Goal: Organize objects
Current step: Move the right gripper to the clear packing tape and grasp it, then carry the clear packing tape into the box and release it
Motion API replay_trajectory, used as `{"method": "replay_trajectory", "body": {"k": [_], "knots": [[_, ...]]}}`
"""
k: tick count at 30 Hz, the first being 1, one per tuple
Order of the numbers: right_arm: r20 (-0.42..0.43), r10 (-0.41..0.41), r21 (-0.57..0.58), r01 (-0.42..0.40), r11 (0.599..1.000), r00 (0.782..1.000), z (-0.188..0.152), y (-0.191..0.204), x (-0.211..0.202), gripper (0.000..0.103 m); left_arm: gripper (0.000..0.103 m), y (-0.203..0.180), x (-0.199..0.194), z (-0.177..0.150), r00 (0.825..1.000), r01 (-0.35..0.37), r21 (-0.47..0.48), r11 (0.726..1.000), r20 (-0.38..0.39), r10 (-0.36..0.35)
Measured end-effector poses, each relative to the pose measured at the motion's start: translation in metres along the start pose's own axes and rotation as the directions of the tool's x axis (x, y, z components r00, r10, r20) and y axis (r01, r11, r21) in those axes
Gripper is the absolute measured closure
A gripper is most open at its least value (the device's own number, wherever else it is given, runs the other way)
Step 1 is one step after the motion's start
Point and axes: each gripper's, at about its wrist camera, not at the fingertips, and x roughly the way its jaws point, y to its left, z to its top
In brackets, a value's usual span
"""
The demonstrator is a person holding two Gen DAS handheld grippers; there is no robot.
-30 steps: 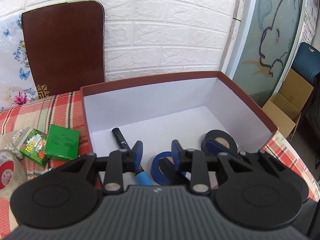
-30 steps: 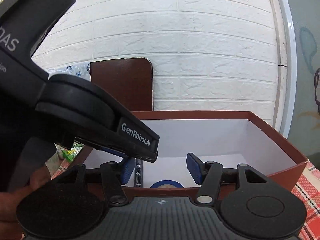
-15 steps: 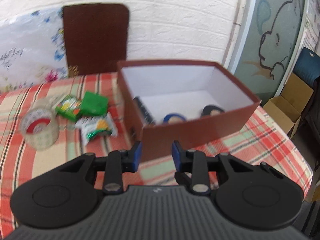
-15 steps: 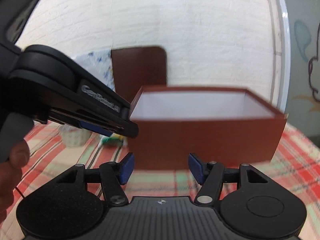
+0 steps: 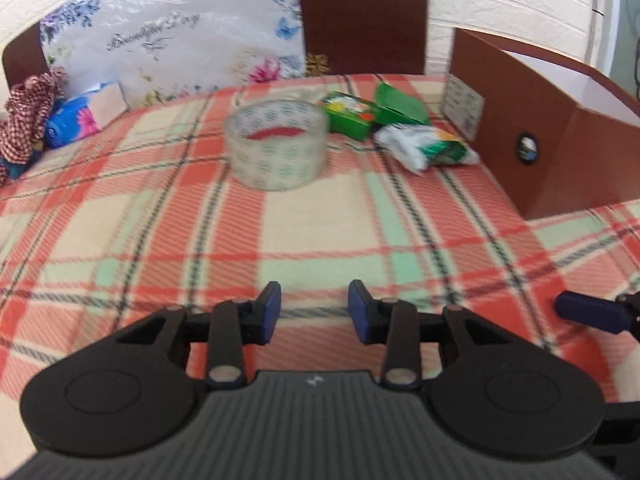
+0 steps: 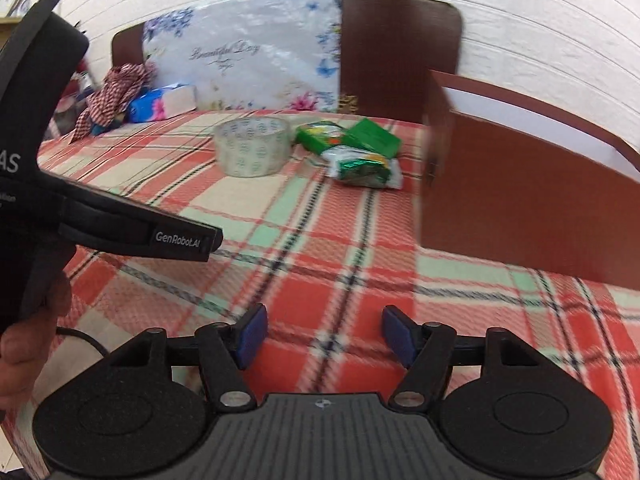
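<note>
Both the left hand-held gripper point(image 5: 314, 312) and right hand-held gripper point(image 6: 322, 336) are open and empty above the plaid tabletop point(image 5: 320, 232). Toward its far edge sit a clear tape roll point(image 5: 276, 144), green packets point(image 5: 376, 114) and a white pouch point(image 5: 428, 148). The brown box point(image 5: 560, 136) stands at the right edge, its contents hidden.

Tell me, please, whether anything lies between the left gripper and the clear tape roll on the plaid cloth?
Nothing visible does. Only bare plaid cloth lies between the open left gripper and the clear tape roll; the green packets sit beyond it.
</note>
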Motion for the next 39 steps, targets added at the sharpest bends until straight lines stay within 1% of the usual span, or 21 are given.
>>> {"method": "replay_trajectory", "body": {"k": [5,6,7,8,9,10,11,13,15,17,19,21,23,26,28,30,32,33,34,36,39], "knots": [[0.006,0.046,-0.033,-0.045,0.998,0.999,0.021,0.020,0.030,0.038,0.059,0.076,0.027,0.016,0.992,-0.115,-0.097,0.989,0.037,0.119],[0.010,0.055,-0.037,-0.055,0.998,0.998,0.027,0.024,0.039,0.038,0.054,0.091,0.032,0.017,0.986,-0.151,-0.104,0.983,0.049,0.157],[0.015,0.063,-0.038,-0.062,0.997,0.998,0.032,0.028,0.046,0.038,0.041,0.104,0.037,0.017,0.977,-0.195,-0.102,0.976,0.070,0.202],[0.022,0.070,-0.037,-0.069,0.997,0.997,0.039,0.031,0.055,0.037,0.033,0.117,0.043,0.015,0.967,-0.226,-0.110,0.968,0.093,0.237],[0.029,0.080,-0.036,-0.079,0.996,0.996,0.046,0.034,0.065,0.036,0.030,0.133,0.046,0.015,0.974,-0.188,-0.174,0.967,0.094,0.207],[0.038,0.089,-0.035,-0.087,0.996,0.995,0.054,0.037,0.074,0.035,0.031,0.148,0.046,0.015,0.980,-0.143,-0.247,0.958,0.097,0.172],[0.050,0.097,-0.036,-0.095,0.995,0.994,0.062,0.040,0.083,0.035,0.031,0.154,0.047,0.015,0.978,-0.147,-0.277,0.950,0.103,0.182],[0.085,0.095,-0.050,-0.091,0.995,0.992,0.079,0.045,0.100,0.030,0.031,0.153,0.046,0.013,0.974,-0.157,-0.273,0.949,0.115,0.194],[0.143,0.066,-0.069,-0.057,0.996,0.988,0.095,0.051,0.114,0.016,0.031,0.152,0.045,0.013,0.974,-0.153,-0.272,0.950,0.123,0.192],[0.191,0.047,-0.099,-0.028,0.995,0.981,0.110,0.058,0.130,0.009,0.031,0.155,0.046,0.014,0.974,-0.140,-0.292,0.946,0.129,0.184],[0.164,0.030,-0.117,-0.010,0.993,0.986,0.123,0.065,0.154,0.010,0.031,0.153,0.046,0.014,0.974,-0.141,-0.292,0.946,0.130,0.186],[0.075,0.041,-0.128,-0.031,0.991,0.996,0.130,0.067,0.172,0.014,0.031,0.150,0.047,0.014,0.974,-0.141,-0.296,0.945,0.132,0.186],[0.133,0.037,-0.127,-0.020,0.992,0.990,0.129,0.067,0.163,0.014,0.032,0.152,0.048,0.014,0.974,-0.136,-0.305,0.942,0.135,0.184],[0.285,0.015,-0.162,0.033,0.986,0.958,0.117,0.073,0.124,0.014,0.032,0.154,0.048,0.013,0.974,-0.129,-0.314,0.941,0.137,0.180],[0.305,0.043,-0.167,0.009,0.986,0.951,0.105,0.070,0.095,0.014,0.032,0.155,0.048,0.014,0.974,-0.129,-0.312,0.941,0.137,0.179],[0.246,0.078,-0.152,-0.041,0.988,0.966,0.086,0.059,0.070,0.013,0.032,0.154,0.048,0.013,0.974,-0.131,-0.310,0.942,0.135,0.180],[0.141,0.071,-0.159,-0.049,0.986,0.987,0.052,0.050,0.052,0.013,0.031,0.153,0.049,0.014,0.975,-0.137,-0.301,0.944,0.129,0.183],[0.064,0.061,-0.157,-0.051,0.986,0.996,0.036,0.046,0.050,0.013,0.031,0.152,0.050,0.014,0.974,-0.143,-0.294,0.945,0.126,0.187],[0.033,0.062,-0.129,-0.057,0.990,0.998,0.024,0.039,0.041,0.015,0.030,0.150,0.050,0.014,0.974,-0.150,-0.286,0.947,0.123,0.191],[0.026,0.061,-0.066,-0.059,0.996,0.998,0.017,0.028,0.022,0.016,0.030,0.146,0.052,0.016,0.972,-0.170,-0.265,0.949,0.112,0.205],[-0.002,0.066,-0.023,-0.066,0.998,0.998,0.012,0.017,0.023,0.010,0.030,0.131,0.048,0.020,0.966,-0.226,-0.221,0.949,0.073,0.247]]}}
